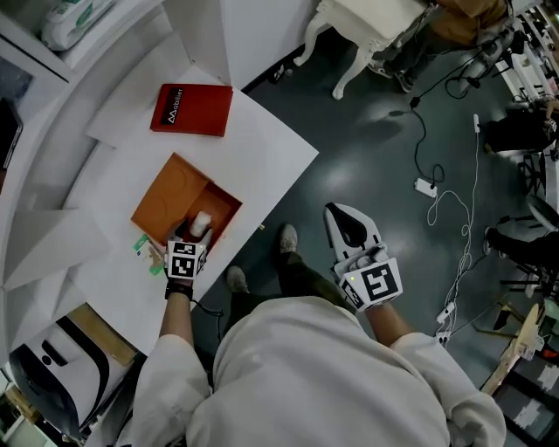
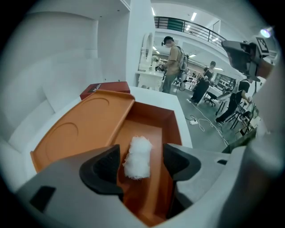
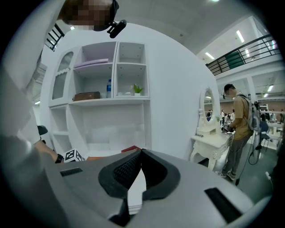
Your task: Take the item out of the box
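Observation:
An orange box (image 1: 225, 199) lies open on the white table (image 1: 271, 148), its lid (image 1: 169, 187) folded back to the left. A white fluffy roll (image 2: 137, 157) lies on the box floor. My left gripper (image 2: 141, 164) points steeply down into the box (image 2: 153, 119), jaws open, one on each side of the roll with a gap on both sides. In the head view the left gripper (image 1: 194, 232) is over the box with the roll (image 1: 202, 222) at its tips. My right gripper (image 1: 335, 210) hangs over the floor off the table's edge, shut and empty; in the right gripper view the right gripper (image 3: 140, 154) points towards white shelves.
A red flat box (image 1: 192, 109) lies farther back on the table. A small green packet (image 1: 143, 250) sits left of the orange box. Cables and a power strip (image 1: 425, 186) lie on the dark floor. A white vanity table (image 1: 367, 26) stands beyond, with people in the background.

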A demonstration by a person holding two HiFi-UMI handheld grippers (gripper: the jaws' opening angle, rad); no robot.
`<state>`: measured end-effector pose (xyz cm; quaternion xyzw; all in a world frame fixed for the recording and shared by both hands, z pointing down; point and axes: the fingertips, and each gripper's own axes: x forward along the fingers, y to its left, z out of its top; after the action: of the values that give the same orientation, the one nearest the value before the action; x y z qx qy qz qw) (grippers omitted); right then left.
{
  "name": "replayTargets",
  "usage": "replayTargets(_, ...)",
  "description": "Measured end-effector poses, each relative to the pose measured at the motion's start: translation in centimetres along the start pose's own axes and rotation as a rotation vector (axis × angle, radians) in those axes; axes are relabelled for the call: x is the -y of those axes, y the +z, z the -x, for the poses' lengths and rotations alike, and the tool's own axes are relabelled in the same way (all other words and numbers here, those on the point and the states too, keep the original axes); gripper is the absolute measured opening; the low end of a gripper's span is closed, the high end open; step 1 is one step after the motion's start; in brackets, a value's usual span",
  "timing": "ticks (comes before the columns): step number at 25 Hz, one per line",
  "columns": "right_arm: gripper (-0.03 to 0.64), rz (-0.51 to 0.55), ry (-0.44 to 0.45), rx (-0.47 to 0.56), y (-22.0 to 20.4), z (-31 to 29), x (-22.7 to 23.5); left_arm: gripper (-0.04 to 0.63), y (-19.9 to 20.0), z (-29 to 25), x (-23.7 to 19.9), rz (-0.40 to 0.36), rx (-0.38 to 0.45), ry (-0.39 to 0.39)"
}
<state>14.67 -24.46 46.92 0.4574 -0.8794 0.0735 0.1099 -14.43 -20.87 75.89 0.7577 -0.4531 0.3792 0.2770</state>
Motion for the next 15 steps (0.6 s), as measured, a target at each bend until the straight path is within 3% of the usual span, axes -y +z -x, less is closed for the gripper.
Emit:
replayTargets(5, 0.023, 0.005, 0.026, 0.0, 0.1, -1.1, -0.2, 0.297, -0.6, -1.1, 0.3, -0.028, -0.046, -0.004)
replayTargets(15, 0.023, 0.001, 0.053, -0.01, 0.0, -2.5, -0.1, 0.252, -1.7, -2.4, -0.3, -0.106, -0.133, 0.068)
